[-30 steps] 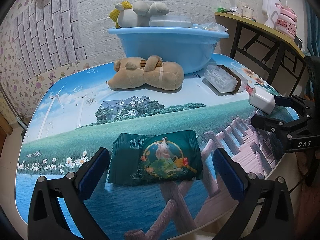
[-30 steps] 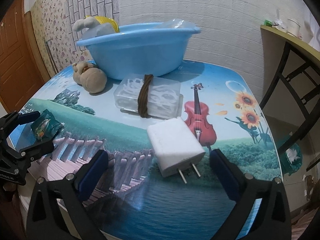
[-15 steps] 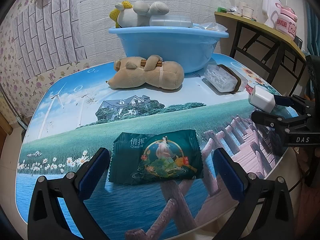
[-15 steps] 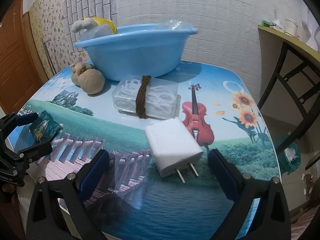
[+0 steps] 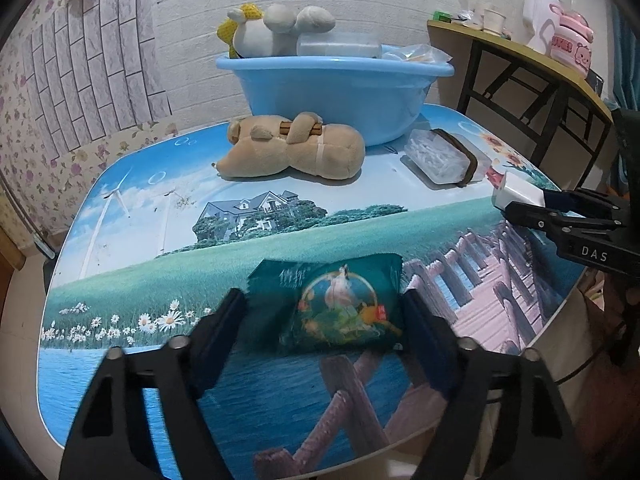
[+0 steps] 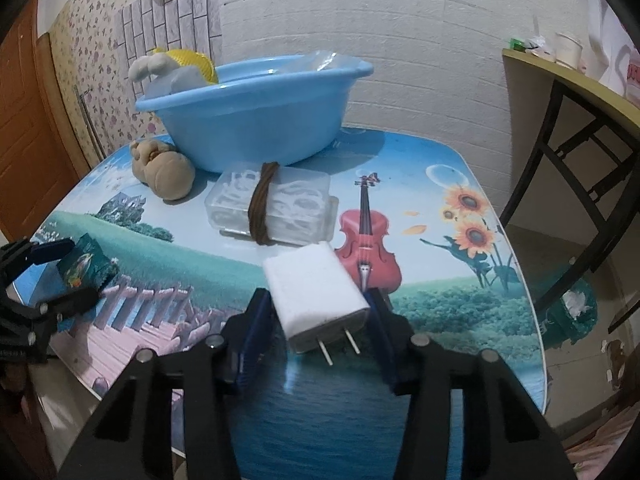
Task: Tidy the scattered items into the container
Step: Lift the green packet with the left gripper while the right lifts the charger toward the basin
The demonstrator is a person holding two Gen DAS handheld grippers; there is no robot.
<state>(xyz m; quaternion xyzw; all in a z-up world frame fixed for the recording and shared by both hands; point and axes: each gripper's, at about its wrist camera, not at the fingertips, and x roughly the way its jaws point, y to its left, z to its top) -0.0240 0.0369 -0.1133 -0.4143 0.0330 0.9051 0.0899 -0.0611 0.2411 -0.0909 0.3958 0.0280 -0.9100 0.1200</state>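
My left gripper (image 5: 322, 308) has its jaws closed against both ends of a green snack packet (image 5: 332, 304) lying near the table's front edge. My right gripper (image 6: 318, 312) is shut on a white plug charger (image 6: 314, 294), prongs pointing back at the camera. The blue basin (image 5: 340, 88) stands at the back of the table and holds a grey and yellow plush (image 5: 272, 32) and a clear box. In the right wrist view the basin (image 6: 256, 120) is at the upper left and the packet (image 6: 84, 264) sits in the left gripper at far left.
A tan plush dog (image 5: 292, 150) lies in front of the basin. A clear box bound with a brown band (image 6: 272, 206) lies next to it. A side table (image 5: 520, 60) with cups and a kettle stands at the right.
Both grippers have closed from wide open: the left onto the green packet, the right onto the white charger. Both objects remain about where they lay.
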